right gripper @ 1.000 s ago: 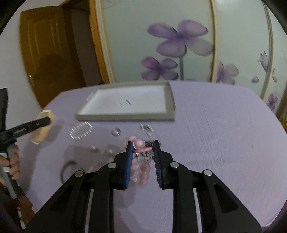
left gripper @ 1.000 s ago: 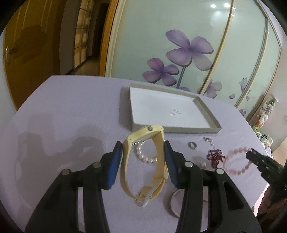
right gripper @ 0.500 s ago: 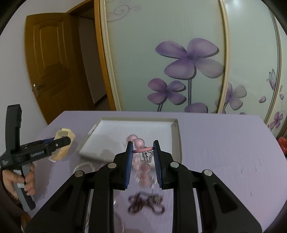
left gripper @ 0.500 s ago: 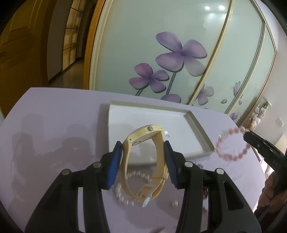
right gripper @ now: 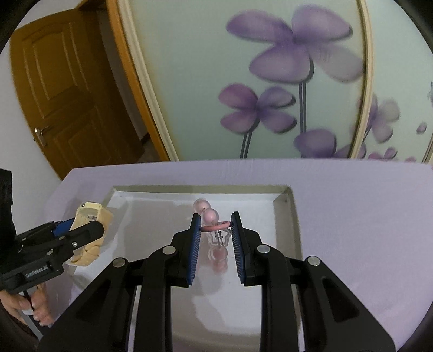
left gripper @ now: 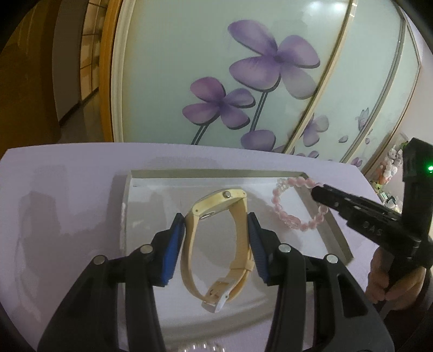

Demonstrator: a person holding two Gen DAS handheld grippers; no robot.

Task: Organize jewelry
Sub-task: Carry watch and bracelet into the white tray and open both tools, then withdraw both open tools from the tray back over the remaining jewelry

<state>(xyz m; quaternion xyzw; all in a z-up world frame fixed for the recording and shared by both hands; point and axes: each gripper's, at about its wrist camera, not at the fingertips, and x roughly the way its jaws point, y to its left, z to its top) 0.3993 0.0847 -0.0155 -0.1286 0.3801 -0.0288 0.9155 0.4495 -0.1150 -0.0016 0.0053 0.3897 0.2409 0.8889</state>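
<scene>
You get dim, warm indoor light; ceiling lamps glare off the glass panel (left gripper: 319, 8). Soft shadows cross the worktop (left gripper: 54, 189) and tray (right gripper: 286, 216). Fisheye bends and darkens corners. The flowers (right gripper: 292, 46) look blurred, perhaps by motion.

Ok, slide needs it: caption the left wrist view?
Left gripper carries a cream watch above the white tray; right gripper brings a pink bracelet.

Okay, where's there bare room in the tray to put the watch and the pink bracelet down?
The tray floor looks bare from rim to rim under the watch in the left gripper and the pink bracelet in the right gripper. Crowding is only the grippers themselves.
</scene>
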